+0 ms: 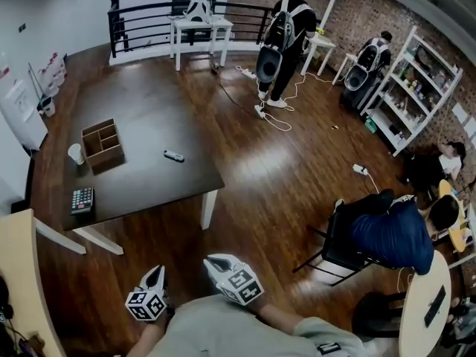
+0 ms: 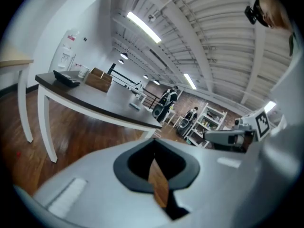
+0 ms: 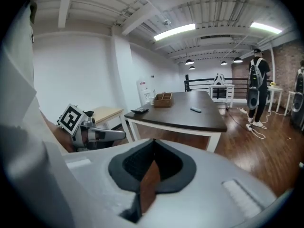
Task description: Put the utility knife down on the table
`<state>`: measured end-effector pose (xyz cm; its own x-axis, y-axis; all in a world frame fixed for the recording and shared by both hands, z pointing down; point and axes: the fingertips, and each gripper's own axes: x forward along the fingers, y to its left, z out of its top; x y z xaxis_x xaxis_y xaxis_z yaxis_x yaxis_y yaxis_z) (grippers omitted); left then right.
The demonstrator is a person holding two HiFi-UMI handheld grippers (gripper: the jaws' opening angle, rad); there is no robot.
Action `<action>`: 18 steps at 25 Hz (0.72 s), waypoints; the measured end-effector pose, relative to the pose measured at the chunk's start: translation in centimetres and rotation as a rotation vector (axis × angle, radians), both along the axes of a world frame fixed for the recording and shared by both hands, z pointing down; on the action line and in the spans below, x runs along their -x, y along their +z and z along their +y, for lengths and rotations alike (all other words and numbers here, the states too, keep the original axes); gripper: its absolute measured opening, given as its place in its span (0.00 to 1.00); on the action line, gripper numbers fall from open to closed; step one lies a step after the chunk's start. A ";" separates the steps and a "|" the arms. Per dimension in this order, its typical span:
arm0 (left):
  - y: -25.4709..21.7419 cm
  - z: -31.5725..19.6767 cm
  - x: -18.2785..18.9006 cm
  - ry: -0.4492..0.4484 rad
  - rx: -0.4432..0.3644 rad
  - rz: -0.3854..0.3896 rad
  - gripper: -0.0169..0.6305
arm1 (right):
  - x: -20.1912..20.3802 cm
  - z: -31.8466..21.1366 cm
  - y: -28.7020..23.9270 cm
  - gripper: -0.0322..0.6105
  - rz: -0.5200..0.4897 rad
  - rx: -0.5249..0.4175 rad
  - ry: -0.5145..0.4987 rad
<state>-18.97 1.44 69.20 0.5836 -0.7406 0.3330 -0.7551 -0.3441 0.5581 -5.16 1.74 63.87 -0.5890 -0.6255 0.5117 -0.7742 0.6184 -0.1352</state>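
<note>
The utility knife (image 1: 173, 155), small and grey, lies flat on the dark table (image 1: 149, 110), far ahead of both grippers. It also shows as a small sliver, the knife (image 2: 135, 106) in the left gripper view and the knife (image 3: 195, 109) in the right gripper view. My left gripper (image 1: 155, 276) and right gripper (image 1: 214, 262) are held close to my body over the wooden floor, well short of the table. Both are shut with nothing between the jaws, seen on the left gripper (image 2: 153, 146) and the right gripper (image 3: 153, 146).
On the table stand a wooden compartment box (image 1: 103, 144), a white cup (image 1: 75, 153) and a calculator (image 1: 82, 199). A light wooden table (image 1: 22, 274) is at my left. A seated person (image 1: 394, 233) is at the right, a standing person (image 1: 282, 43) beyond, and shelves (image 1: 416, 88) far right.
</note>
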 end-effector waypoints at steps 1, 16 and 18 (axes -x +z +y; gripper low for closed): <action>-0.9 0.5 -0.7 0.016 -0.019 0.013 0.03 | -1.0 0.4 -1.1 0.05 -0.003 -0.019 0.033; -12.4 9.9 -17.3 0.474 -0.336 0.007 0.03 | -13.3 12.5 -10.3 0.05 -0.050 -0.208 0.337; -13.8 10.5 -19.1 0.491 -0.358 0.004 0.03 | -14.9 13.6 -11.2 0.05 -0.063 -0.236 0.352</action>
